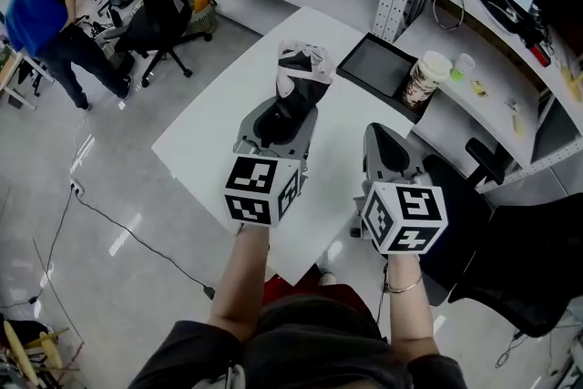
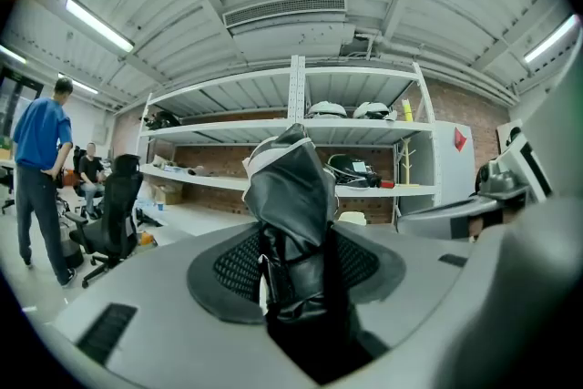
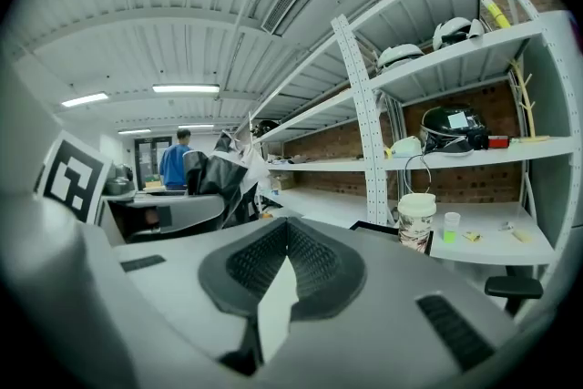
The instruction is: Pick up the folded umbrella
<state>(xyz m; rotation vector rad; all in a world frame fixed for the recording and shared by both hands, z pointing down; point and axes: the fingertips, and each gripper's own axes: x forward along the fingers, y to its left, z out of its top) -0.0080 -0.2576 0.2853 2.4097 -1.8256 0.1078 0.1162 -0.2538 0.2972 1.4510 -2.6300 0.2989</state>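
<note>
The left gripper (image 2: 296, 273) is clamped on the folded umbrella (image 2: 291, 196), which stands between its jaws with the bunched black-and-white end poking out past them, over the white counter (image 1: 214, 137). The right gripper (image 3: 282, 255), just beside it, is closed and empty.

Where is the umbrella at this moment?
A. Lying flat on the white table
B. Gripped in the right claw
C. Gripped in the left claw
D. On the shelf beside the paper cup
C: the left gripper view shows the umbrella clamped between the jaws of the left claw, while the right claw has nothing between its jaws.
</note>
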